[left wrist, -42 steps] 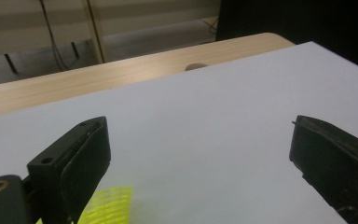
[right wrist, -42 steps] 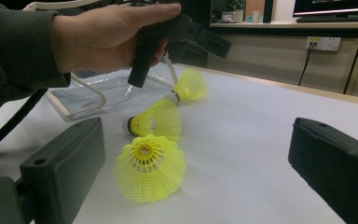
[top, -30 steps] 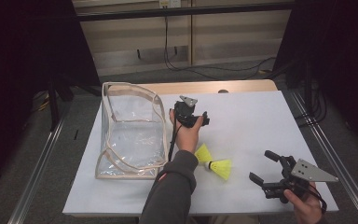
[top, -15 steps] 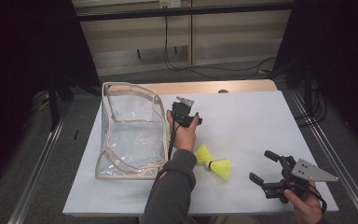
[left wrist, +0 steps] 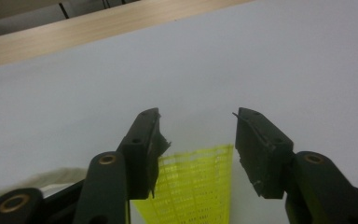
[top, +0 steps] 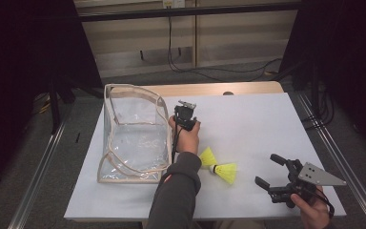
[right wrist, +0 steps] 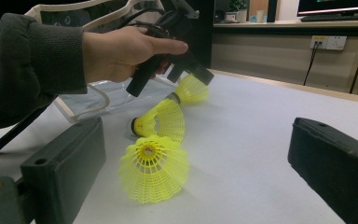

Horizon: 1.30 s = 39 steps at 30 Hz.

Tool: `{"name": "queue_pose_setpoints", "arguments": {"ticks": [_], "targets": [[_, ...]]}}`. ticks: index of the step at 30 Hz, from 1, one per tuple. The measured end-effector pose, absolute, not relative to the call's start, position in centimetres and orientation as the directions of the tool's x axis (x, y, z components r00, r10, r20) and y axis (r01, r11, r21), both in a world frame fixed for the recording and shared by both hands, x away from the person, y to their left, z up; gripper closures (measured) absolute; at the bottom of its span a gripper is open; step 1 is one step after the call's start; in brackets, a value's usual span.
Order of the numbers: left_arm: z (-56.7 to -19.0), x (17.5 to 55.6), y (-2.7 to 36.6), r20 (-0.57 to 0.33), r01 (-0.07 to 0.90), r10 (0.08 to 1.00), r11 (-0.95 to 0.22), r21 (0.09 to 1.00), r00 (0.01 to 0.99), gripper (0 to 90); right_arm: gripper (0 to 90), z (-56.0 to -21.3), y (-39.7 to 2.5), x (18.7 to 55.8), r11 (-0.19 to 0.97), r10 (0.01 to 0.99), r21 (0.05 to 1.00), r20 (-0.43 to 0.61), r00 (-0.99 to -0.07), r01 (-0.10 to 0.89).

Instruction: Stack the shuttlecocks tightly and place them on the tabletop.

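Three shuttlecocks (right wrist: 154, 169) — bright yellow mesh skirts, left claw (left wrist: 196, 140) agape over one

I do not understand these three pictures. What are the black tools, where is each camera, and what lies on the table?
A person holds one hand tool with a two-jaw claw in each hand. The high view looks down on the white table. The other two cameras ride on the tools and look along their jaws.

On the table stand a clear bag and yellow shuttlecocks; the right gripper view shows three.

The left claw is open, with a shuttlecock's yellow skirt between its jaws, not yet gripped. The right claw is open and holds nothing.
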<state>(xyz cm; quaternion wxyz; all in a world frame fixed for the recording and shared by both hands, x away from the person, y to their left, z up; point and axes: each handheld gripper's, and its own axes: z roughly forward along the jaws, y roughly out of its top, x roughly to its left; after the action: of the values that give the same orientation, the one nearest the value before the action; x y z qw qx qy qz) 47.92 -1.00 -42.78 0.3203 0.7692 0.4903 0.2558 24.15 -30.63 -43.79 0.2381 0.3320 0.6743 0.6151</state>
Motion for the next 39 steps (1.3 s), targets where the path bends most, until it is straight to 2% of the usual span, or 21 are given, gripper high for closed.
{"name": "queue_pose_setpoints", "arguments": {"ticks": [18, 32, 39], "targets": [[-42.5, 47.6, -1.1, 0.037, 0.588, 0.887, -0.336, 0.736, 0.46, 84.0, 3.8, -43.8, -30.7, 24.2, 0.025, 0.742, 0.988, 0.085, -0.665, 0.154], [-42.0, 47.2, -2.0, -0.022, 0.551, 0.844, -0.329, 0.767, 0.535, 85.1, 3.8, -43.8, -30.7, 24.2, 0.022, 0.743, 0.987, 0.089, -0.664, 0.157], [-41.4, 46.6, -3.2, -0.015, 0.505, 0.808, -0.354, 0.787, 0.589, 85.0, 3.7, -43.8, -30.6, 24.2, 0.025, 0.741, 0.987, 0.088, -0.666, 0.158]]}}
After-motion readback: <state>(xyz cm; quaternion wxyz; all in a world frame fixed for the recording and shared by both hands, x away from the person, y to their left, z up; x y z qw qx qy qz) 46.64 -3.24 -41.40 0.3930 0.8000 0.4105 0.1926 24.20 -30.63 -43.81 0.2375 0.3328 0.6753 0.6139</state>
